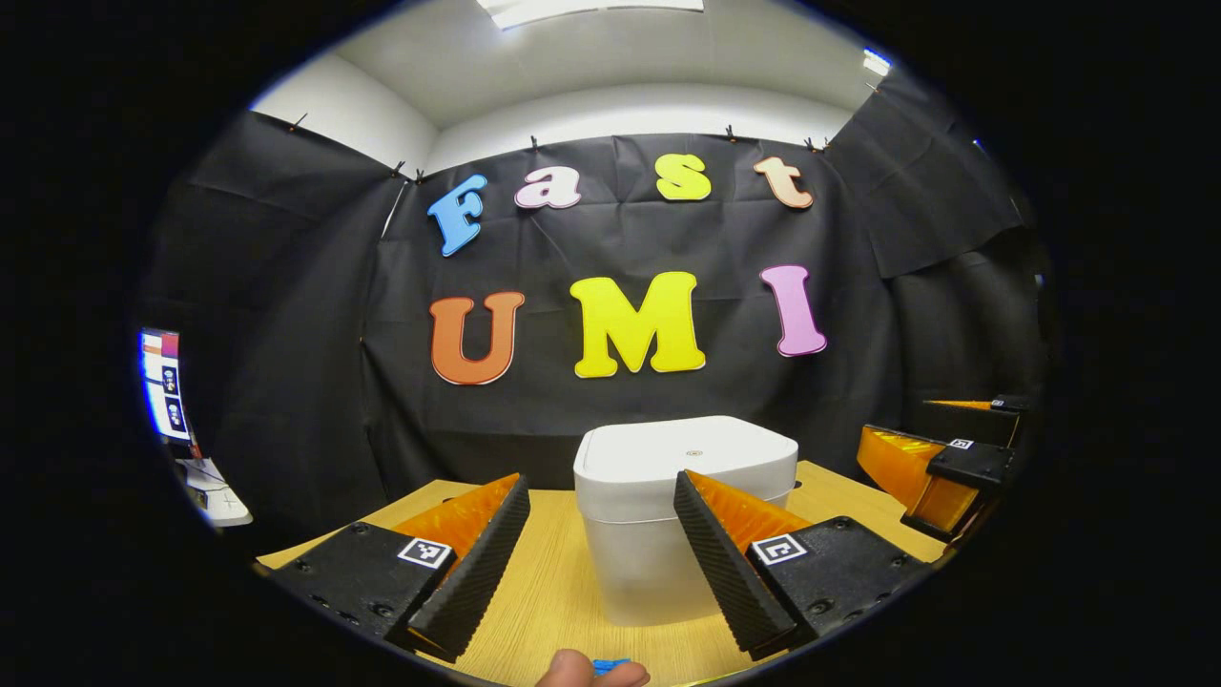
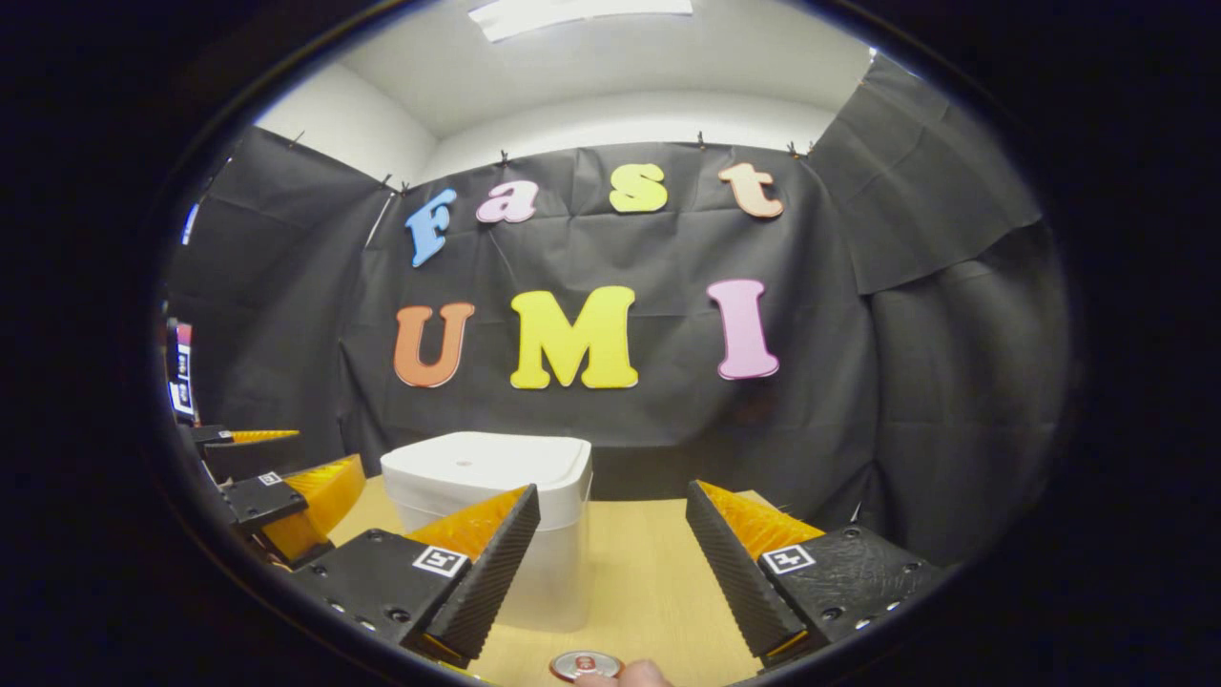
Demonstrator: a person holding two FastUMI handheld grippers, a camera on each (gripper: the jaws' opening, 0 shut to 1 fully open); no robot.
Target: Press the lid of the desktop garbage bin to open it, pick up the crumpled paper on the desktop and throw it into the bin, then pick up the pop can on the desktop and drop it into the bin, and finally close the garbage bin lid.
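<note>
**Lid shut, both tools spread, nothing held**

The garbage bin (image 1: 682, 515) stands on the bench (image 1: 553, 592) with its lid (image 1: 687, 453) down. The left hand-held gripper (image 1: 601, 549) faces it, jaws spread wide and empty; the right hand-held gripper (image 2: 610, 563) sits beside it, likewise spread and empty, with the bin to its left. A pop can (image 2: 584, 664) top shows at the bottom edge of the right gripper view.

Risks, as I judge them: the bin looks light, so an off-centre press on the lid could tip or slide it rather than release the latch. The can, if nudged, may topple and roll.

Count: one bin, one lid, one can, two grippers. I cannot make out the crumpled paper.
</note>
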